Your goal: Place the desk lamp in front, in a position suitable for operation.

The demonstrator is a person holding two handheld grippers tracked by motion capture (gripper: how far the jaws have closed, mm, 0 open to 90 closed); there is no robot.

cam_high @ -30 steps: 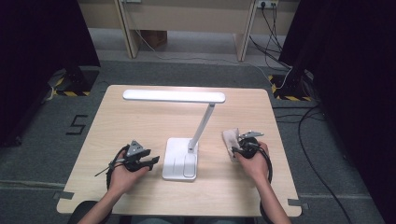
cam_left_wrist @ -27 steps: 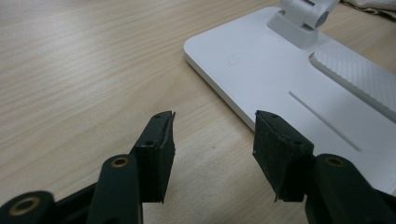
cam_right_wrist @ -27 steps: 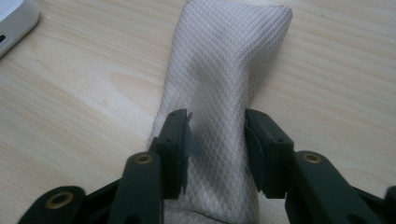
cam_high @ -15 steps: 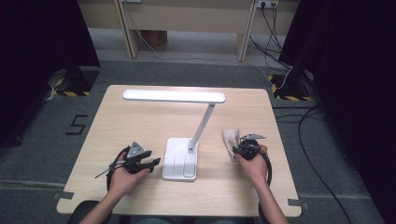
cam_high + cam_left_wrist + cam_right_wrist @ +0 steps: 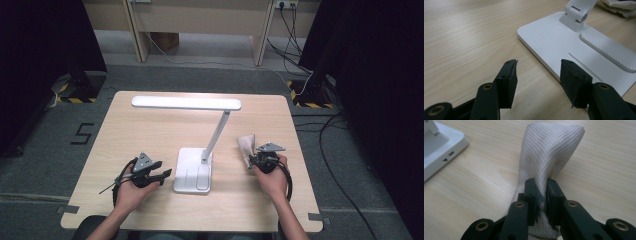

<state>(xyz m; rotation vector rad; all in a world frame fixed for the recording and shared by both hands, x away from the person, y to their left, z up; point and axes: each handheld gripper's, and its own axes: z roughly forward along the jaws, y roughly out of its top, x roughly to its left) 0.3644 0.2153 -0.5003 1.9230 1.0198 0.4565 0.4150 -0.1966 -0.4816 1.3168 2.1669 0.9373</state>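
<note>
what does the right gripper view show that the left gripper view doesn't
Right gripper view alone: the right gripper, its jaws having just closed, pinching a fold of the white cloth, and the ports on the lamp base's side edge.

Left gripper view alone: the open left gripper, nothing between its jaws, plus the lamp's arm hinge and the ribbed pad on the base.

Both: the wooden table, the white lamp base and the cloth.

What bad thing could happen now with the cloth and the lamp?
The right gripper pinches just a fold of the white cloth, so the cloth might slip free. Wiping could also nudge the tall desk lamp, whose long head may wobble. The open left gripper isn't steadying its base.
</note>
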